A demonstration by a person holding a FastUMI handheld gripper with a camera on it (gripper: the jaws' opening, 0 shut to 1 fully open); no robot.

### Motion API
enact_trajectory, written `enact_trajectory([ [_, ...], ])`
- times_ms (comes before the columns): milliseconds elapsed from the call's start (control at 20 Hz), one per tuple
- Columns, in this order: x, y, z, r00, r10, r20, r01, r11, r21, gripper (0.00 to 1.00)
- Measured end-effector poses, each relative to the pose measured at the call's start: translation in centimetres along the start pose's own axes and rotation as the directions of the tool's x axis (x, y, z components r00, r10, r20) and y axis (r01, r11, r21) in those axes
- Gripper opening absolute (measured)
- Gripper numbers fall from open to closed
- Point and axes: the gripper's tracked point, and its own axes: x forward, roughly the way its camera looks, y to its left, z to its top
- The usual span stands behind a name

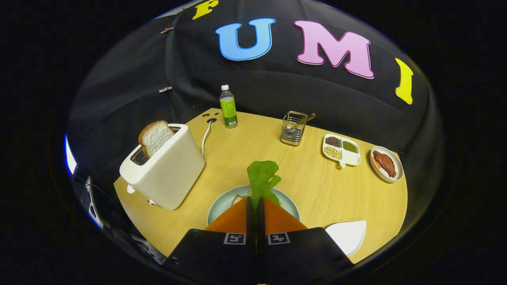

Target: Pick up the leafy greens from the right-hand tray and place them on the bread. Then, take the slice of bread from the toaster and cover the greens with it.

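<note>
The hand-held gripper (255, 204) sits at the bottom centre of the frame with its two fingers pressed nearly together, pinching the stem of the leafy greens (262, 179), which stand up just ahead of the fingertips. Right below and behind the greens lies a pale green plate (222, 204) on the desk (317, 186); a bit of bread (237, 199) shows on it at the left finger's edge, mostly hidden by the fingers. At the lower right, beside the gripper, lies an empty white tray (348, 235). On the left of the frame stands a white toaster (168, 170) with a slice of bread (155, 136) sticking up out of its slot, and its cord (206, 136) runs toward the desk's far edge. Farther back stand a green-labelled bottle (228, 107) and a wire holder (293, 128) with a wooden-handled utensil. To the right are a divided dish of beans (341, 149) and a small plate with meat (386, 163).
</note>
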Motion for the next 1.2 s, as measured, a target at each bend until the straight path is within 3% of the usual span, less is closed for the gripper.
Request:
enact_trajectory([
  [500, 2.4, 1.1, -2.6, 0.997, -0.026, -0.068, 0.025, 1.000, -0.006, 0.06],
  [900, 3.2, 1.1, -3.7, 0.995, -0.044, -0.094, 0.043, 0.999, -0.019, 0.29],
  [1000, 3.5, 1.0, -4.4, 0.992, -0.051, -0.113, 0.048, 0.998, -0.033, 0.36],
  [1050, 3.5, 1.0, -4.6, 0.991, -0.054, -0.119, 0.050, 0.998, -0.040, 0.44],
  [1200, 3.3, 1.4, -4.7, 0.992, -0.047, -0.118, 0.041, 0.998, -0.045, 0.81],
])
